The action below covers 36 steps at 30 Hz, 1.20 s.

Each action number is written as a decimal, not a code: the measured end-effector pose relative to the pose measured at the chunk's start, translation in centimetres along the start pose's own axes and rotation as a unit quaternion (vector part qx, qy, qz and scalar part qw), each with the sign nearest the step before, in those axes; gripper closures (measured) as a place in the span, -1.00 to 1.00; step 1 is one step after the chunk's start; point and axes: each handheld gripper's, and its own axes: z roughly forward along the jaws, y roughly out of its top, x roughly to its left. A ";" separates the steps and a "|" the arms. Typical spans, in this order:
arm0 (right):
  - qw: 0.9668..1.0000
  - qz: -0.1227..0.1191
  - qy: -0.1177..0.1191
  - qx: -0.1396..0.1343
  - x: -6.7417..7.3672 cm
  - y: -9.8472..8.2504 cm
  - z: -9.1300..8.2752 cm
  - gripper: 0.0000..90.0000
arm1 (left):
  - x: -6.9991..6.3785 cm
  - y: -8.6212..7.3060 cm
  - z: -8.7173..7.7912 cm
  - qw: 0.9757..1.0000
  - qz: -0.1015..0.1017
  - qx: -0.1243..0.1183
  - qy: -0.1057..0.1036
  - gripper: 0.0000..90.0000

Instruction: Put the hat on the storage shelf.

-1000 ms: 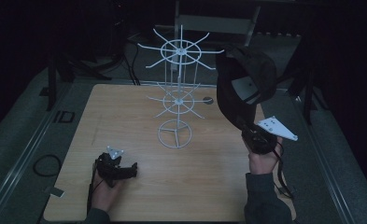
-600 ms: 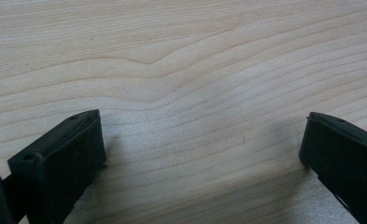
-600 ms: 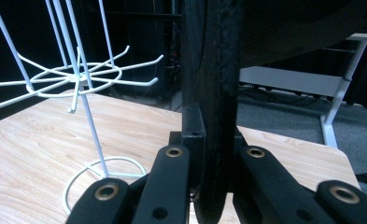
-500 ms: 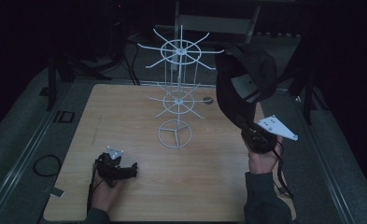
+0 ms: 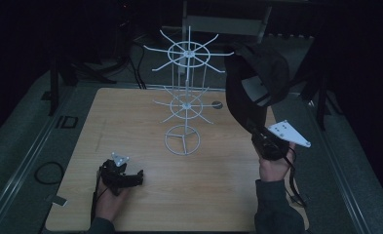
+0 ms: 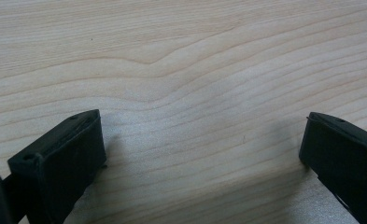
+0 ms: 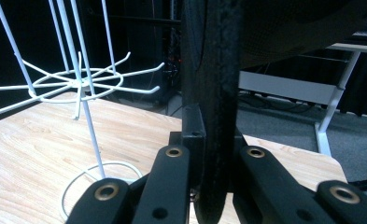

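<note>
A white wire rack (image 5: 186,104) with two tiers of spokes stands on a ring base at the middle of the wooden table (image 5: 130,122). To its right, a black cap (image 5: 257,83) hangs in the air, and my right gripper (image 5: 263,140) is shut on its brim from below. In the right gripper view the two jaws (image 7: 214,154) clamp the brim's dark edge, with the rack (image 7: 78,84) off to the left. My left gripper (image 5: 130,178) lies on the table near the front left. Its jaws (image 6: 202,140) stand wide open over bare wood.
A small dark round spot (image 5: 217,104) lies on the table behind the rack. A cable loop (image 5: 47,171) rests on the grey floor left of the table. A pale metal frame (image 5: 223,22) stands at the back.
</note>
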 end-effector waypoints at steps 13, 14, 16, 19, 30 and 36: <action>1.000 -0.024 -0.008 0.002 0.8 0.1 0.1 0.92 | 0.0 0.0 0.0 1.000 0.000 0.000 0.000 -1.00; 1.000 -0.025 -0.009 0.002 0.9 0.0 0.2 0.92 | 0.0 0.0 0.0 1.000 0.000 -0.001 0.000 -1.00; 1.000 -0.027 -0.009 0.003 0.9 0.0 0.2 0.92 | 0.0 0.0 0.0 1.000 0.000 0.000 0.000 -1.00; 0.999 -0.030 -0.011 0.003 1.1 -0.1 0.3 0.92 | 0.0 0.0 0.0 1.000 -0.001 -0.001 0.000 -1.00; 0.999 -0.046 -0.011 0.009 2.0 -0.7 0.7 0.92 | 0.0 0.0 0.0 1.000 0.000 0.000 0.000 -1.00; 0.998 -0.068 -0.011 0.013 2.6 -0.8 0.9 0.92 | 0.0 0.0 0.0 1.000 0.000 0.000 0.000 -1.00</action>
